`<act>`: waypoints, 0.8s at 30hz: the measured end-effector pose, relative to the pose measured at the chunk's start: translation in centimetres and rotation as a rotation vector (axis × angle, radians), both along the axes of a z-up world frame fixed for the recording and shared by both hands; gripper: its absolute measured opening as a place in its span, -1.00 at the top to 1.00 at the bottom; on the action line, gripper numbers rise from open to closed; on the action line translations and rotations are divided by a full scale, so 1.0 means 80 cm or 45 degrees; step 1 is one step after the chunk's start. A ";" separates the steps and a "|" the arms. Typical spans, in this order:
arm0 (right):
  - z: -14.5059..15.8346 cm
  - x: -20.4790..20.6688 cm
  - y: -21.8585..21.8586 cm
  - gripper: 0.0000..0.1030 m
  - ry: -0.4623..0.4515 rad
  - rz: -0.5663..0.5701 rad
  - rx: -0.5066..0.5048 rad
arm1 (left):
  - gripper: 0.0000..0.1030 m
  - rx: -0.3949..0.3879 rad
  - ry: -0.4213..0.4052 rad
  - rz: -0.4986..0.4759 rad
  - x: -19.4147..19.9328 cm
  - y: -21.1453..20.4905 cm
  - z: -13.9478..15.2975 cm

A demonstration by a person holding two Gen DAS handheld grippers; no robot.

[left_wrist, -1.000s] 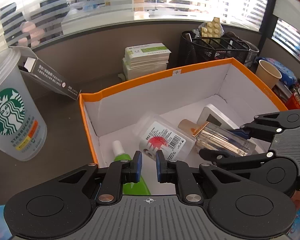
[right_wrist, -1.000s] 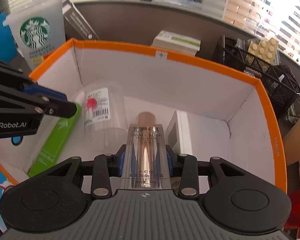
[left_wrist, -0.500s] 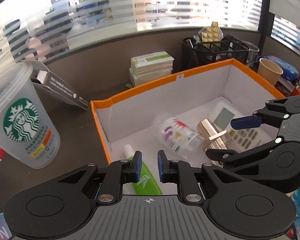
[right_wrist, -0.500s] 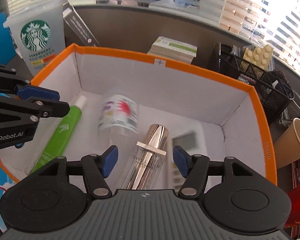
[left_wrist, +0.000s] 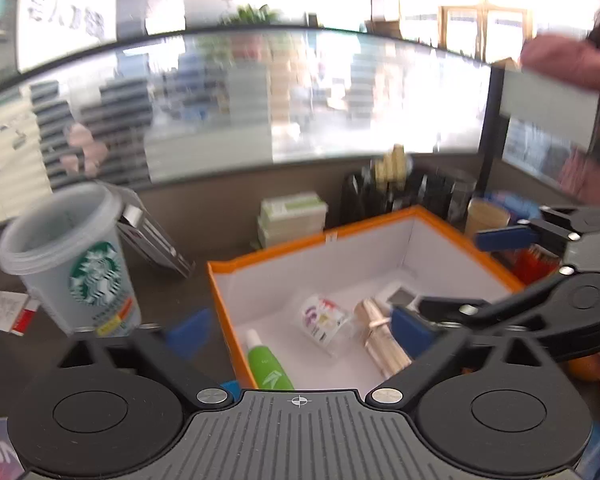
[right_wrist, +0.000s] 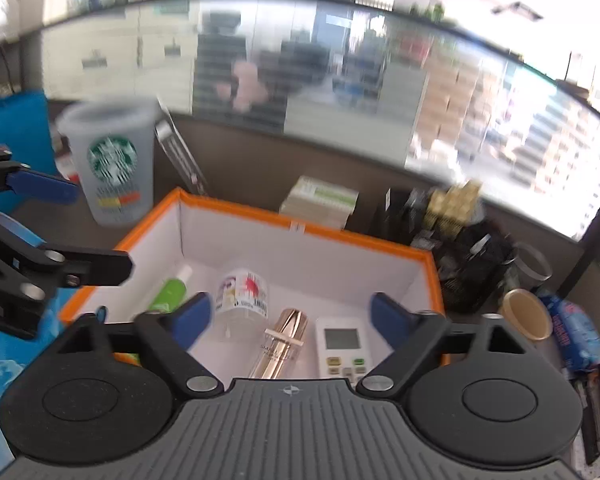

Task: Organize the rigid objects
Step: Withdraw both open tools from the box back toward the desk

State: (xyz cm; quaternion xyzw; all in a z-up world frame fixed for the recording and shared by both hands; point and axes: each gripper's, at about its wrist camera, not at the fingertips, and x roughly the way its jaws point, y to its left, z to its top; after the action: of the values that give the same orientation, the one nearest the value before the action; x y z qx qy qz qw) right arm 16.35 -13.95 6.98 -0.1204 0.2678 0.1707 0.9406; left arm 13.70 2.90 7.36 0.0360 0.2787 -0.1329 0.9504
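Observation:
An orange-rimmed white box (left_wrist: 268,258) (right_wrist: 340,236) holds a green tube (left_wrist: 266,364) (right_wrist: 168,294), a clear labelled jar (left_wrist: 324,322) (right_wrist: 242,296), a gold bottle (right_wrist: 284,340) (left_wrist: 378,344) and a white remote (right_wrist: 342,344) (left_wrist: 400,294), all lying flat. My left gripper (left_wrist: 300,330) (right_wrist: 72,228) hangs above the box's near left corner, its jaws opening wide with nothing between them. My right gripper (right_wrist: 291,314) (left_wrist: 476,272) hovers above the box's near side, its jaws also opening and holding nothing. The gold bottle lies loose below it.
A translucent Starbucks cup (left_wrist: 84,268) (right_wrist: 112,164) stands left of the box, with a dark carton (left_wrist: 152,240) leaning behind it. Stacked white packs (left_wrist: 292,216), a black mesh organizer (right_wrist: 472,264) and a paper cup (right_wrist: 526,314) crowd the back and right.
The right gripper let go of the gold bottle, which now lies in the box. Both grippers rose and drew back from the box, and both jaws spread wide.

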 end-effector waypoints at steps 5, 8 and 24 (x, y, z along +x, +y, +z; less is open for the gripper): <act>0.005 -0.087 -0.047 -1.00 -0.181 -0.024 0.070 | -1.00 -0.053 -0.078 0.005 -0.064 0.014 -0.007; -0.019 -0.127 -0.069 -1.00 -0.160 -0.018 0.087 | -1.00 -0.065 -0.060 -0.025 -0.097 0.011 -0.028; -0.154 -0.165 -0.098 0.33 0.126 -0.009 0.122 | -1.00 0.066 0.162 -0.149 -0.147 -0.075 -0.143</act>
State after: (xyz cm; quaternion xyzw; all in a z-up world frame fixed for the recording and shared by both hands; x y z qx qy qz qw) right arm 3.15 -21.77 -5.31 -0.0657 0.3060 0.1858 0.9314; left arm 1.92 -3.06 -4.12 0.0683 0.3392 -0.1831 0.9202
